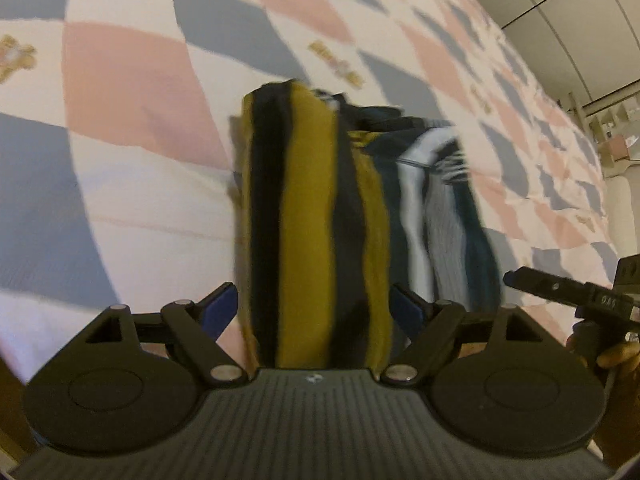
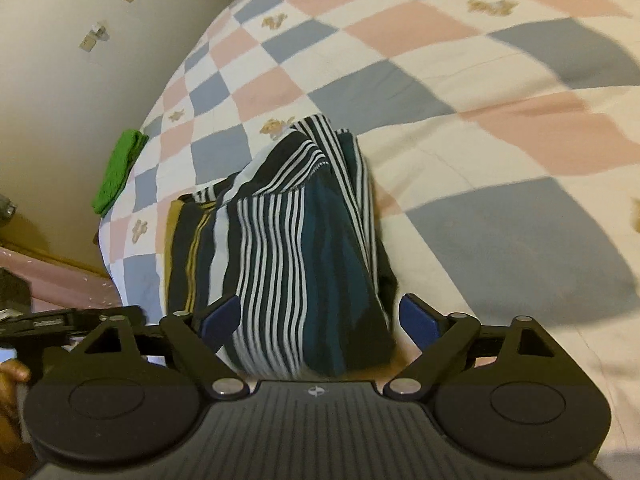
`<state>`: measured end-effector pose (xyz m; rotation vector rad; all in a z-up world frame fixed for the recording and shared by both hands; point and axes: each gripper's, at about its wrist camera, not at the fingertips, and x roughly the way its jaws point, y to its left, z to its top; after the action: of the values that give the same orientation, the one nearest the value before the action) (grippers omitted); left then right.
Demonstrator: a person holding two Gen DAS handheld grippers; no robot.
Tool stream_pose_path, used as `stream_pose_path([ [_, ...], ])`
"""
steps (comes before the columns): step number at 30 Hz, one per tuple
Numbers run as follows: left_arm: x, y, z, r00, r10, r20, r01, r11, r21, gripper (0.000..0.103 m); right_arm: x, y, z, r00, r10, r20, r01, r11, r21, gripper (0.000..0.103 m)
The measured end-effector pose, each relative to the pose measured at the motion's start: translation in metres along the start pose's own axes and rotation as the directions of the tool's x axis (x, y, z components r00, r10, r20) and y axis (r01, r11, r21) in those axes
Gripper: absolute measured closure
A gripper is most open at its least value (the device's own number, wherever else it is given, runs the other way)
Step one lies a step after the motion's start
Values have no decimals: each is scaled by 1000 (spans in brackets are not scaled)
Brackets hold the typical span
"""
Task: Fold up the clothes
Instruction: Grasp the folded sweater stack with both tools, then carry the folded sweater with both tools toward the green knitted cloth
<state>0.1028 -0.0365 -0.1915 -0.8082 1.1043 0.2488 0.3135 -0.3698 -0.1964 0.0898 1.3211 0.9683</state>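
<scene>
1. Our left gripper has its blue-padded fingers spread wide, one on each side of the near end of the yellow-and-black striped garment; we cannot tell whether the pads touch the cloth.
2. Our right gripper also has its fingers spread, the navy-and-white striped garment lying between them, with a clear gap at the right pad.
3. Both folded garments lie side by side on the bed, touching, near its front edge.
4. They rest on a checked quilt of pink, blue and white squares.
5. A green cloth lies at the quilt's far left edge, well apart from the garments.
</scene>
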Motion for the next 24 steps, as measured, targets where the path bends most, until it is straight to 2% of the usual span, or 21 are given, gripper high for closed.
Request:
stream_pose_path([
  [4, 30, 30, 15, 995, -89, -34, 87, 995, -56, 16, 36, -13, 19, 999, -6, -37, 7, 1000, 20, 11],
  [9, 53, 50, 16, 970, -241, -20, 238, 968, -84, 15, 71, -37, 25, 990, 39, -136, -34, 999, 42, 10],
  [11, 59, 55, 17, 959, -283, -8, 281, 955, -95, 19, 81, -43, 25, 985, 52, -162, -47, 998, 35, 10],
  [13, 64, 58, 19, 951, -308, -2, 306, 946, -103, 31, 88, -50, 29, 983, 104, -153, -97, 994, 54, 9],
  [14, 66, 59, 19, 949, -317, 1, 315, 943, -107, 31, 93, -52, 32, 981, 125, -151, -116, 991, 63, 9],
  [16, 70, 61, 20, 942, -334, 6, 333, 936, -115, 37, 102, -56, 37, 975, 165, -147, -155, 985, 81, 15],
  [17, 72, 62, 21, 939, -343, 8, 342, 932, -120, 38, 107, -58, 40, 972, 185, -145, -174, 981, 90, 21],
  [18, 72, 63, 20, 938, -346, 13, 344, 930, -132, 42, 112, -59, 43, 967, 207, -150, -195, 976, 95, 28],
  [19, 71, 63, 20, 937, -348, 21, 348, 928, -133, 48, 116, -61, 45, 963, 220, -157, -205, 973, 103, 31],
  [20, 67, 60, 19, 938, -345, 29, 346, 931, -119, 50, 119, -63, 47, 959, 232, -163, -216, 970, 111, 38],
  [21, 63, 57, 18, 939, -341, 36, 343, 933, -104, 54, 120, -64, 47, 954, 251, -162, -233, 964, 125, 50],
  [23, 52, 51, 16, 939, -339, 57, 343, 936, -82, 58, 117, -65, 46, 946, 289, -148, -265, 951, 161, 62],
  [24, 46, 49, 14, 938, -340, 69, 344, 936, -75, 59, 112, -62, 45, 948, 284, -142, -262, 953, 155, 66],
])
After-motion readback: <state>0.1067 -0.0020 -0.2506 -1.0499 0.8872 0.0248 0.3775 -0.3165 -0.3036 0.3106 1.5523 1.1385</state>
